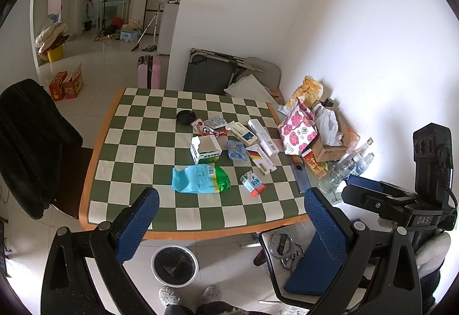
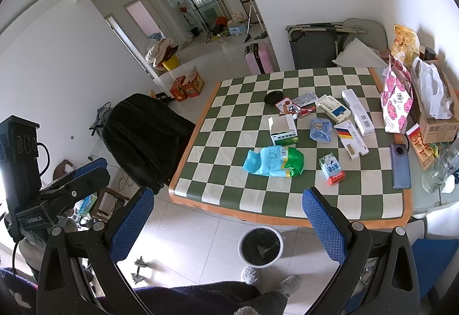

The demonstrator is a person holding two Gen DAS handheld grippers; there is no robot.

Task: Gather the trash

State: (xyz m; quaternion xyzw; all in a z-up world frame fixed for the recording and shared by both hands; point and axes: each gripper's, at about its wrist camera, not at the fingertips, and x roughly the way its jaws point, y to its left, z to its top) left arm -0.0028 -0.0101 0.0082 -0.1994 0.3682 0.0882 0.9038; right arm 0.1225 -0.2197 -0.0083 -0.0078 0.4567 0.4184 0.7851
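Trash lies on the green-and-white checked table (image 1: 137, 148) (image 2: 229, 120): a blue-green plastic bag (image 1: 200, 178) (image 2: 274, 161), an open white-green box (image 1: 205, 149) (image 2: 283, 131), a small blue-red carton (image 1: 252, 182) (image 2: 331, 168), a blue wrapper (image 1: 236, 150) (image 2: 320, 130), long white boxes (image 1: 262, 137) (image 2: 357, 111) and a red wrapper (image 1: 203, 128) (image 2: 289, 107). A black-lined bin (image 1: 175, 264) (image 2: 261, 246) stands on the floor before the table. My left gripper (image 1: 229, 217) and right gripper (image 2: 226, 217) are open and empty, above the table's near edge.
A black lid (image 1: 186, 116) sits mid-table. A phone (image 1: 301, 177) (image 2: 399, 166), floral bag (image 1: 298, 128) (image 2: 397, 98), cardboard box (image 2: 436, 120) and bottles (image 1: 344, 168) crowd the right side. A chair with a dark coat (image 1: 28, 143) (image 2: 143, 137) stands left.
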